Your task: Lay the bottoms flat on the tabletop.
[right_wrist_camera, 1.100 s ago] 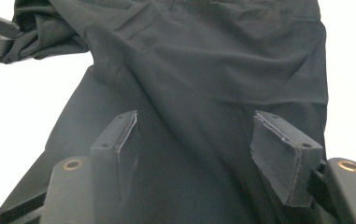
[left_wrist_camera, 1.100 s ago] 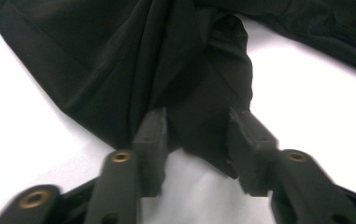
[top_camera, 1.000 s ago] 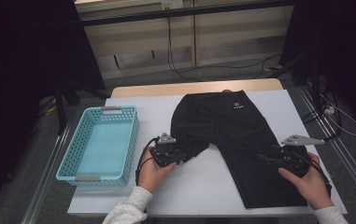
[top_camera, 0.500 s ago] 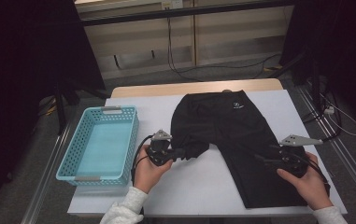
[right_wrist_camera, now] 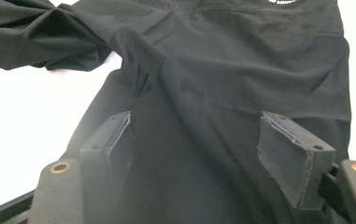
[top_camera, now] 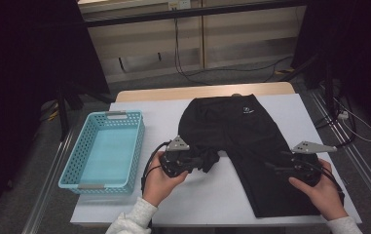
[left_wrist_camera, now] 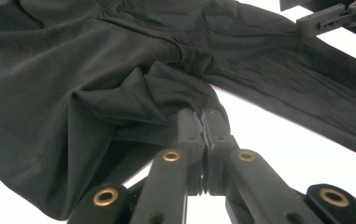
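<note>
Fabric bunched at the left gripper's (top_camera: 200, 162) fingers (left_wrist_camera: 190, 130) is the loose end of one leg of the black trousers (top_camera: 244, 131), which lie spread on the white tabletop (top_camera: 212, 195) with the waistband at the far side. In the left gripper view those fingers stand pressed together on a fold of cloth, and the gathered leg runs straight ahead of them toward the crotch seam. The other leg lies flat, its long axis running from the waistband back toward the person, and the right gripper (top_camera: 290, 168) sits over it near the hem. In the right gripper view its fingers (right_wrist_camera: 290, 154) stand wide apart with the cloth flat between and beneath them, gripping nothing. So the pinched leg lies ahead of the left fingers and the flat leg directly under the right ones, the left fingers being the nearer to the crotch. Any fold, I judge, will turn on carrying the pinched leg sideways across toward the flat one. A blue basket (top_camera: 78, 173) stands to the outer side of the left fingers, apart from the garment.
</note>
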The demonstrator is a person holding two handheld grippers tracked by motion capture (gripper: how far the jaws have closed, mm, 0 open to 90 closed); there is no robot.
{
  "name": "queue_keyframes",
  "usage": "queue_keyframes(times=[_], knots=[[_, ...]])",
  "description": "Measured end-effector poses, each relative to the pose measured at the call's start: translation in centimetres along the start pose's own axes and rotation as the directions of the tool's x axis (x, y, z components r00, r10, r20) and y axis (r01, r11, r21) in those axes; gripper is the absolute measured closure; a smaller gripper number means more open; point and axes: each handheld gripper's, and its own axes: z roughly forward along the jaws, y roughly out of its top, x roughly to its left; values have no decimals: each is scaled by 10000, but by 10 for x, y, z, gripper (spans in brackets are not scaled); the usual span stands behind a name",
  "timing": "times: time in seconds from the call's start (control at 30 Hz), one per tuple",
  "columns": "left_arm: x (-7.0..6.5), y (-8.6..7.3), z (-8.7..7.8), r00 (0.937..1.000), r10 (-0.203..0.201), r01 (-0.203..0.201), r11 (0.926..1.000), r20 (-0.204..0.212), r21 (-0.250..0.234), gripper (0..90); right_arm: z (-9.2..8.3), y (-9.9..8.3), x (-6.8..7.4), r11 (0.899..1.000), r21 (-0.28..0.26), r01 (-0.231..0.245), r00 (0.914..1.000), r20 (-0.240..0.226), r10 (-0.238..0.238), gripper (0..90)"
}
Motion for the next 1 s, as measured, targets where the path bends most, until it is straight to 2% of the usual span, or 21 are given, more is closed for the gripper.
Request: queue_keyframes(times=[0.13, 0.27, 0.37, 0.53, 0.6, 0.7, 0.8, 0.93, 1.0], knots=[[0, 6, -10, 10000, -63, 63, 9984, 1, -563, 880, 3, 2, 3, 10000, 19, 84, 9999, -70, -84, 272], [3, 7, -15, 9993, -379, 381, 9949, 35, -932, 880, 5, 3, 6, 9999, 74, 146, 9998, -168, -145, 270], [2, 11, -20, 9998, -204, 191, 9908, -82, -1340, 880, 6, 4, 8, 9997, 72, 225, 9995, -242, -223, 270], [4, 12, -18, 9995, -284, 266, 9892, -109, -1441, 880, 7, 4, 10, 9996, 76, 276, 9991, -318, -273, 268], [4, 13, -18, 9994, -325, 303, 9866, -114, -1605, 881, 7, 4, 12, 9995, 51, 308, 9989, -358, -305, 267], [-1, 23, -23, 10000, -77, 71, 9799, -21, -1995, 880, 6, 5, 14, 9993, 28, 370, 9984, -437, -368, 267], [-1, 25, -21, 9999, -77, 92, 9794, 81, -2017, 879, 6, 4, 15, 9992, 60, 396, 9982, -461, -393, 265], [14, 13, 0, 9976, -666, 683, 9874, 166, -1431, 876, 8, 4, 17, 9991, 109, 408, 9980, -486, -402, 264], [20, 8, 10, 9967, -811, 815, 9891, 82, -1227, 871, 10, 4, 20, 9988, 143, 466, 9975, -546, -458, 264]])
